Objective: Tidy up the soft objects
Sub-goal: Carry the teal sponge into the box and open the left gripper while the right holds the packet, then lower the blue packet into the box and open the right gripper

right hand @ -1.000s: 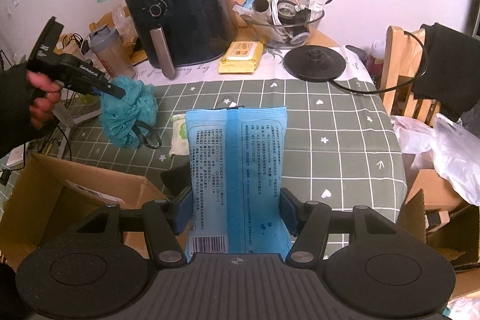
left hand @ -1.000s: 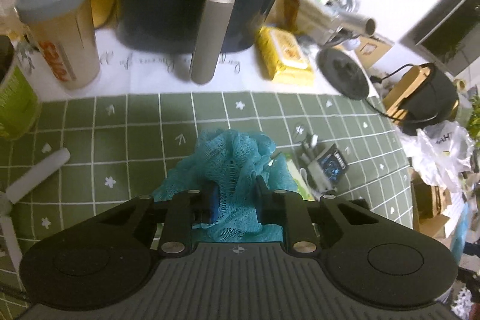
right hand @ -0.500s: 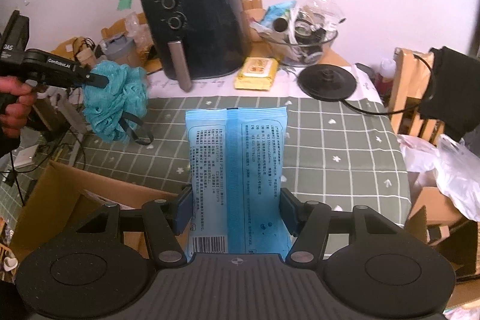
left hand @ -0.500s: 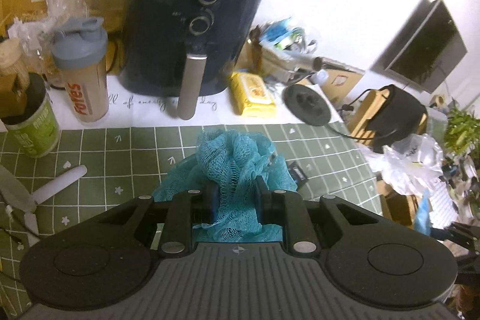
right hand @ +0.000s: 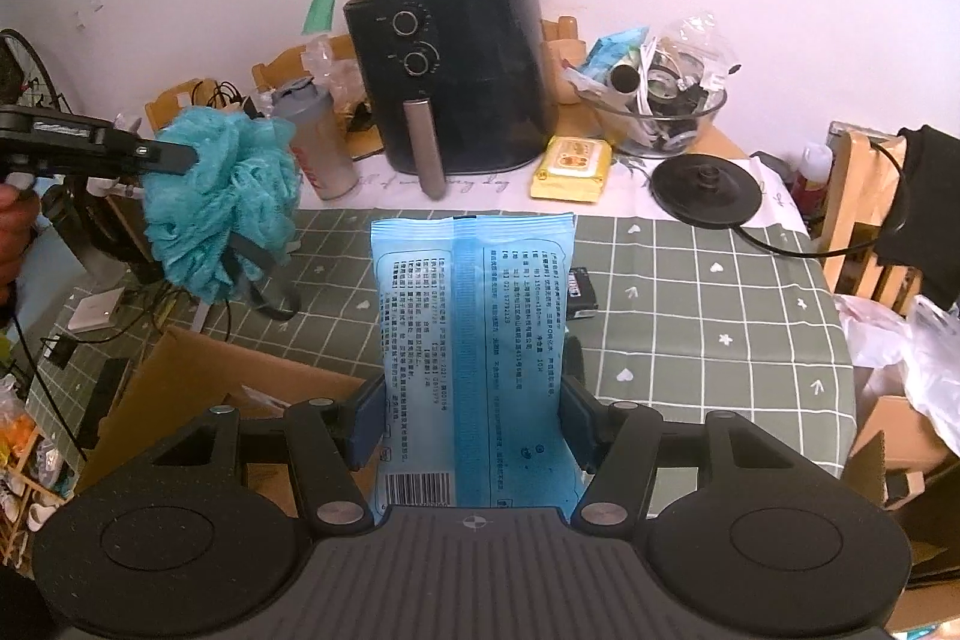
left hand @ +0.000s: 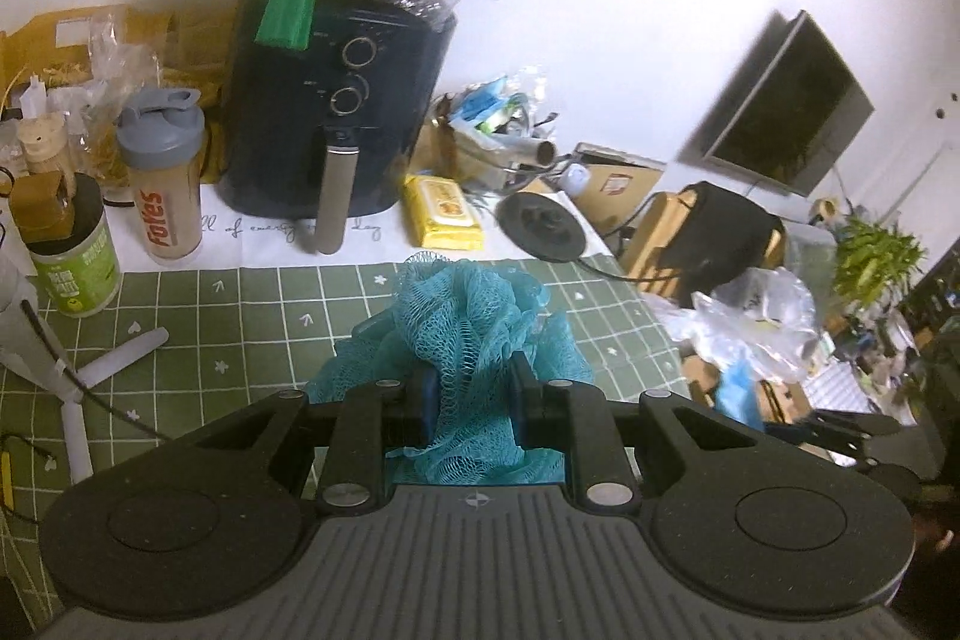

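Observation:
My left gripper [left hand: 471, 385] is shut on a teal mesh bath sponge [left hand: 474, 334], held up in the air above the green checked tablecloth [left hand: 252, 316]. The right wrist view shows that same sponge [right hand: 222, 202] hanging from the left gripper [right hand: 180, 154] at the left, a dark loop dangling under it. My right gripper [right hand: 471, 400] is shut on a blue pack of wipes [right hand: 474, 340], which stands upright between the pads and lifted over the table's near edge. An open cardboard box [right hand: 198, 382] sits below, left of the pack.
A dark air fryer [right hand: 456, 82] with bags on top stands at the back, with a shaker bottle [right hand: 315, 142], a yellow wipes pack [right hand: 573, 166], a glass bowl of clutter [right hand: 660, 112] and a black kettle base [right hand: 705, 190]. A small dark box [right hand: 581, 289] lies on the cloth. A chair [right hand: 864, 202] stands at the right.
The left gripper has risen and drawn back with the sponge, away from the table towards the left. The right gripper has lifted the blue pack slightly; a small dark box shows beside it.

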`<state>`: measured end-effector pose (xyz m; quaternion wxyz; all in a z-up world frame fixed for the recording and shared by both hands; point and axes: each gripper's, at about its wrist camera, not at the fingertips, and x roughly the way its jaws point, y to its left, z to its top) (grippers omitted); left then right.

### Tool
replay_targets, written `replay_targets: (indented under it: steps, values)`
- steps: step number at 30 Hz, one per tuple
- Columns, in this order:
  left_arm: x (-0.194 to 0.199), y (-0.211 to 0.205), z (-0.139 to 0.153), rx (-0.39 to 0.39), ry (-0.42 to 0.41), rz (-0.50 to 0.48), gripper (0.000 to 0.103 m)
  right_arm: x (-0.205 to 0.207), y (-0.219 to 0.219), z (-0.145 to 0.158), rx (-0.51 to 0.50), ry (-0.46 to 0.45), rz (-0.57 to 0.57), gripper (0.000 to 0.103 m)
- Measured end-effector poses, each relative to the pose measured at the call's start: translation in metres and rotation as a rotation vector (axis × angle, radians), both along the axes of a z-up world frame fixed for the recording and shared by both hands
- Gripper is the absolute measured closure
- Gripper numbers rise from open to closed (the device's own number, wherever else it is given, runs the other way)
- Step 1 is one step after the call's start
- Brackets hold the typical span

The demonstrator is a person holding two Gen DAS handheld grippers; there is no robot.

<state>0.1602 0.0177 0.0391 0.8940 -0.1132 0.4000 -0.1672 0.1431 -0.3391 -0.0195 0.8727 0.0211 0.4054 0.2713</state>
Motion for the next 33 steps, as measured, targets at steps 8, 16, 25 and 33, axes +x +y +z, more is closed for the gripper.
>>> replay_targets:
  steps: [8,16,25,33]
  values:
    - [-0.036,-0.006,0.004,-0.022,0.003,-0.018,0.081,-0.013,0.009,0.003,0.01,0.004,0.028,0.041]
    - [-0.065,-0.015,-0.001,-0.037,0.025,-0.025,0.081,-0.026,0.014,0.008,0.025,0.0,0.041,0.041]
    - [-0.09,-0.025,-0.025,0.026,0.064,-0.025,0.057,-0.045,0.019,0.005,0.03,0.014,0.04,0.041]
    - [-0.116,-0.014,-0.035,0.059,0.076,0.023,0.042,-0.062,0.024,0.004,0.038,0.027,0.041,0.041]
